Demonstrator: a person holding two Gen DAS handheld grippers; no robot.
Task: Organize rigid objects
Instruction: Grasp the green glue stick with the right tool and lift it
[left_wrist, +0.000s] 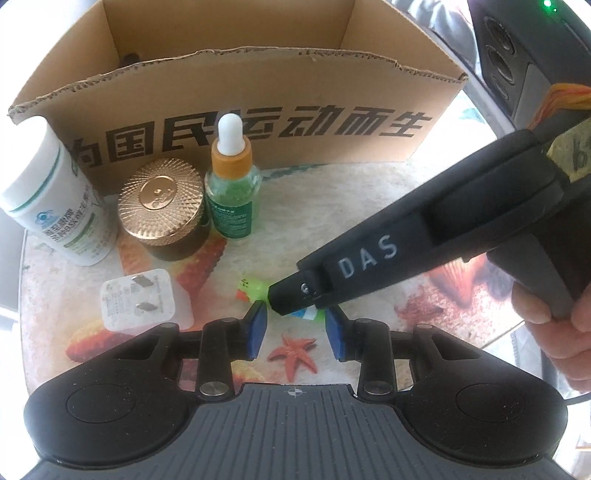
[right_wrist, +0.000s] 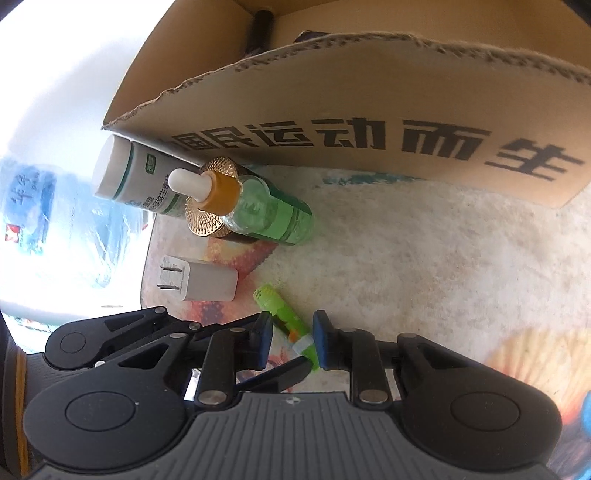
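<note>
A small green stick (right_wrist: 284, 317) lies on the patterned mat, between the open fingers of my right gripper (right_wrist: 291, 339); its end touches the right pad (right_wrist: 320, 339). In the left wrist view the right gripper (left_wrist: 291, 299) reaches down over the green stick (left_wrist: 255, 290). My left gripper (left_wrist: 295, 328) is open and empty just in front of it. A white bottle (left_wrist: 55, 199), a gold-lidded jar (left_wrist: 162, 206), a green dropper bottle (left_wrist: 232, 184) and a white plug adapter (left_wrist: 142, 302) stand near the cardboard box (left_wrist: 258, 110).
The open cardboard box (right_wrist: 369, 110) stands behind the items, with a dark object inside at its back left. The mat (right_wrist: 406, 277) with seashell prints covers a round table. A hand (left_wrist: 554, 325) holds the right gripper.
</note>
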